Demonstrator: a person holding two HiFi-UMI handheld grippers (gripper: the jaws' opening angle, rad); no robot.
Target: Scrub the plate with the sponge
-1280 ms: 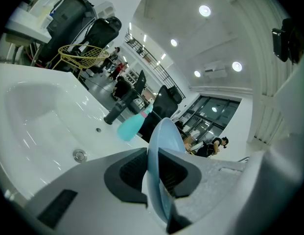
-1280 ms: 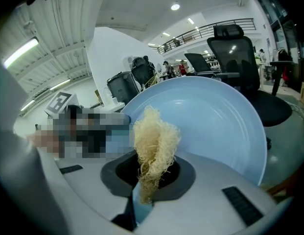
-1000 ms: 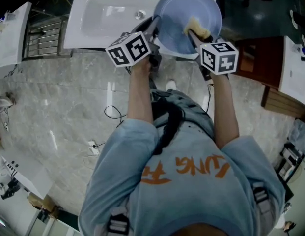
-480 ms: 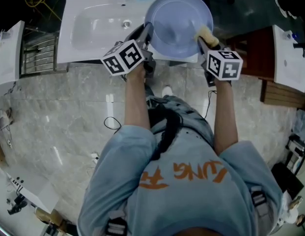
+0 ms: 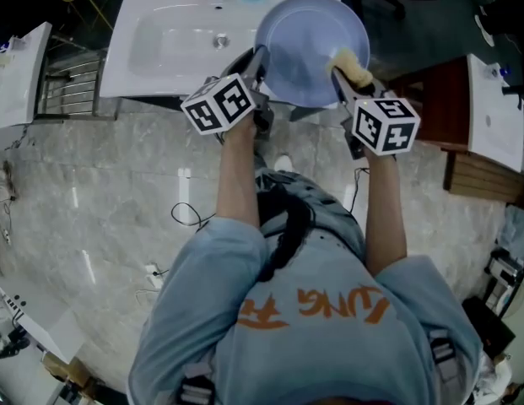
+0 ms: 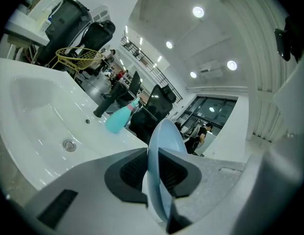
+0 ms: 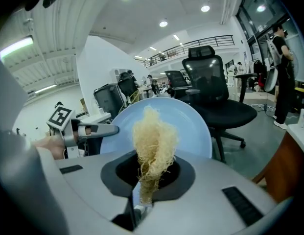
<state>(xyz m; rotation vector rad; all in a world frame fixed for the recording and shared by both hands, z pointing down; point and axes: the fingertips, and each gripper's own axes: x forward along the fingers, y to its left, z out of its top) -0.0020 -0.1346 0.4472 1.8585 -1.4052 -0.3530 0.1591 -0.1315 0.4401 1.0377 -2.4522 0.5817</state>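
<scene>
Left gripper (image 6: 154, 168) clamps plate (image 5: 308, 40) rim; right gripper (image 7: 152, 173) pinches sponge (image 7: 152, 136), long axis toward plate face.

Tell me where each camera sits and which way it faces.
Head view: on the person's head, facing steeply down at sink, plate and sponge; forearms, shirt, left gripper and right gripper show.
Left gripper view: on the left gripper, facing along its jaws, shut on the plate's rim, toward the sink.
Right gripper view: on the right gripper, facing the plate past the sponge in its jaws.
Shared: all show the plate.
</scene>
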